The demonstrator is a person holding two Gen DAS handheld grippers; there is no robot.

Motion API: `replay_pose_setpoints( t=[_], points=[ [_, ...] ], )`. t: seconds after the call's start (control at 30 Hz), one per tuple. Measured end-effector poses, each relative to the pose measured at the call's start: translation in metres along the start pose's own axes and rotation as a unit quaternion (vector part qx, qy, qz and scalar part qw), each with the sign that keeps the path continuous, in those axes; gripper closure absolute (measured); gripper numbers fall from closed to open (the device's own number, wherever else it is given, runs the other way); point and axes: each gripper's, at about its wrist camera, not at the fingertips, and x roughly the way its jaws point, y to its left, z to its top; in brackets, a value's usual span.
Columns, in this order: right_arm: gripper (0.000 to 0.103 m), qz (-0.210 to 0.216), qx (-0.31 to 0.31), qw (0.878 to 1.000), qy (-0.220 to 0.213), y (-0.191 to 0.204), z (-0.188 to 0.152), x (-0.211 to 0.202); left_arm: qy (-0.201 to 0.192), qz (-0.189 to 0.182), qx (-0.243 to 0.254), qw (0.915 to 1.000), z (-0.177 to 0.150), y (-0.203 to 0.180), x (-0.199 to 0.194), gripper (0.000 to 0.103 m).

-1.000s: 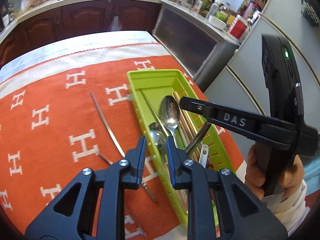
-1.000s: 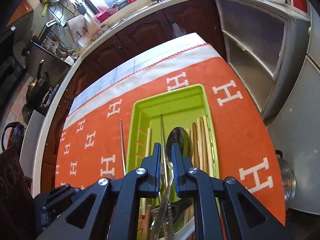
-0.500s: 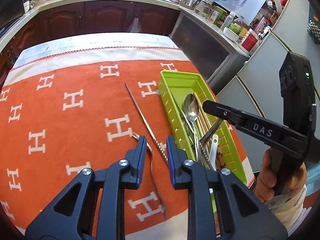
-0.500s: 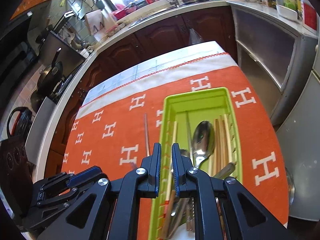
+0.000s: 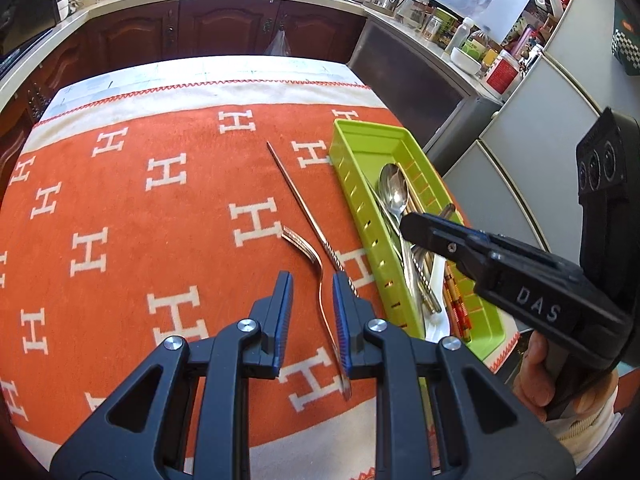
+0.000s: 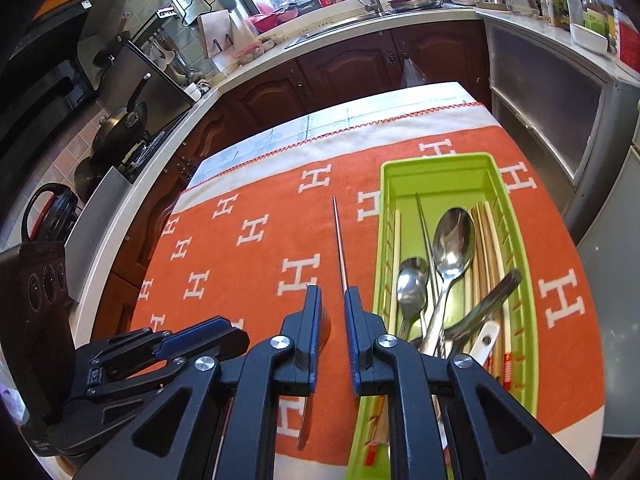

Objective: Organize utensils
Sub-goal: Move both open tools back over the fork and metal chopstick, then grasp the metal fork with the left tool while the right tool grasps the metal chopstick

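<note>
Left gripper (image 5: pixel 310 280) spread above fork (image 5: pixel 320 280); metal chopstick (image 5: pixel 298 204) at 12. Right gripper (image 6: pixel 333 300) spread, empty; green tray (image 6: pixel 436 162) at 2.

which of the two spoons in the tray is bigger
The spoon farther up the green tray, its bowl clearly larger than the small spoon beside it.

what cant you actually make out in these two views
- Left wrist view: fork handle end runs behind the left gripper finger.
- Right wrist view: near end of the green tray, with the utensil handles, sits behind the right gripper.
- Both views: counter jar labels too small.
</note>
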Motion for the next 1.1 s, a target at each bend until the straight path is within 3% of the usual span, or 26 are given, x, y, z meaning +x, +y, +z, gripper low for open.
replay_pose_setpoints(
  t=[0.07,0.2,0.37,0.5,0.67,0.73,0.8,0.9,1.1],
  points=[
    [0.085,-0.002,0.001,1.0,0.001,0.0,-0.009,0.0,0.002,0.001,0.002,1.0,-0.005,-0.001,0.002,0.085],
    [0.083,-0.008,0.002,1.0,0.002,-0.004,-0.026,0.002,0.008,0.0,0.002,1.0,-0.016,-0.003,0.009,0.067],
    [0.079,-0.027,0.001,1.0,-0.004,-0.011,-0.043,0.003,0.026,-0.001,0.002,0.9997,-0.024,-0.005,0.025,0.065],
    [0.067,-0.032,0.008,0.999,-0.008,-0.018,-0.05,0.004,0.036,0.0,0.002,0.9993,-0.025,-0.006,0.038,0.065],
    [0.066,-0.043,0.015,0.999,-0.019,-0.026,-0.054,0.0,0.043,0.009,0.012,0.999,-0.023,-0.015,0.055,0.065],
    [0.066,-0.043,0.019,0.999,-0.021,-0.029,-0.054,-0.002,0.042,0.02,0.018,0.9988,-0.023,-0.017,0.06,0.068],
    [0.066,-0.043,0.02,0.999,-0.025,-0.03,-0.053,-0.004,0.043,0.034,0.026,0.9981,-0.023,-0.022,0.067,0.083],
    [0.066,-0.044,0.016,0.998,-0.031,-0.028,-0.052,-0.007,0.054,0.052,0.038,0.9965,-0.026,-0.027,0.078,0.096],
    [0.066,-0.04,-0.004,0.999,-0.035,-0.019,-0.05,-0.007,0.042,0.045,0.04,0.9973,-0.03,-0.031,0.08,0.102]
  ],
)
